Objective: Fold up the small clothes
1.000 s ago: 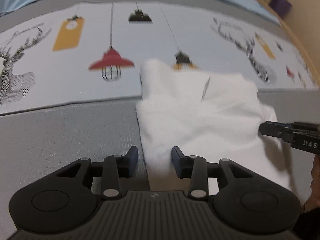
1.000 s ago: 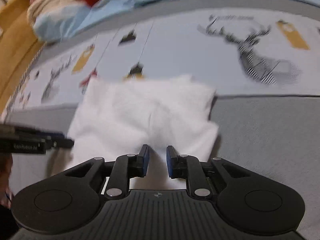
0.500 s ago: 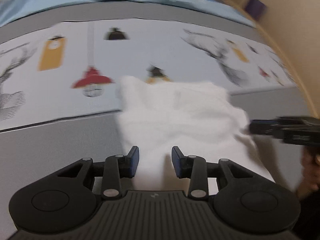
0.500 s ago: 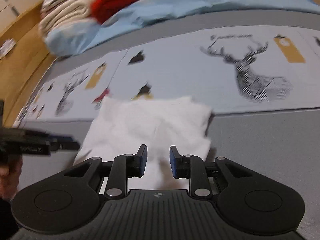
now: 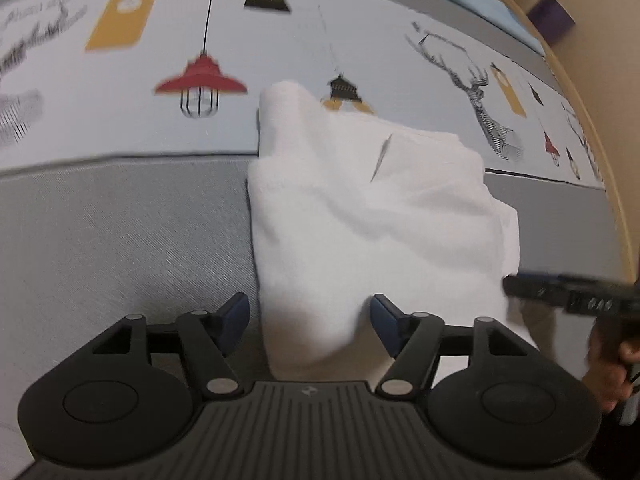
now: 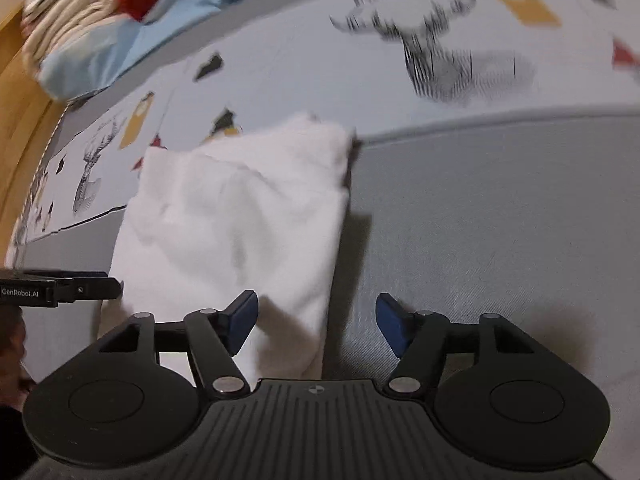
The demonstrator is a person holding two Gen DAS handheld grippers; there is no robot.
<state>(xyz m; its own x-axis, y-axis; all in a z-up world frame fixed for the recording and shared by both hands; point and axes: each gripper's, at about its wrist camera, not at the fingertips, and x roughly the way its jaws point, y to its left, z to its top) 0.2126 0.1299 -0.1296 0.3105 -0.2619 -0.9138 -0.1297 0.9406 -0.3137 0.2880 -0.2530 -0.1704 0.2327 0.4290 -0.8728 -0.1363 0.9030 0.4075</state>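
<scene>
A small white garment [image 5: 360, 216] lies folded on the bed, across the grey band and the printed sheet. It also shows in the right wrist view [image 6: 240, 216]. My left gripper [image 5: 310, 320] is open, its jaws wide apart over the garment's near left corner. My right gripper [image 6: 316, 320] is open over the garment's near right corner, its left finger above the cloth and its right finger above the grey band. Neither holds anything. Each gripper shows at the edge of the other's view: the right one [image 5: 560, 292], the left one [image 6: 60, 288].
The sheet [image 5: 200, 60] is printed with lamps, tags and deer. A pile of clothes, red, blue and cream [image 6: 100, 12], lies at the far left of the bed. A wooden bed edge [image 5: 600, 140] runs along the right side.
Both grippers have opened wide; earlier their jaws stood close together. Both have moved in lower over the garment's near corners. The garment lies in much the same place.
</scene>
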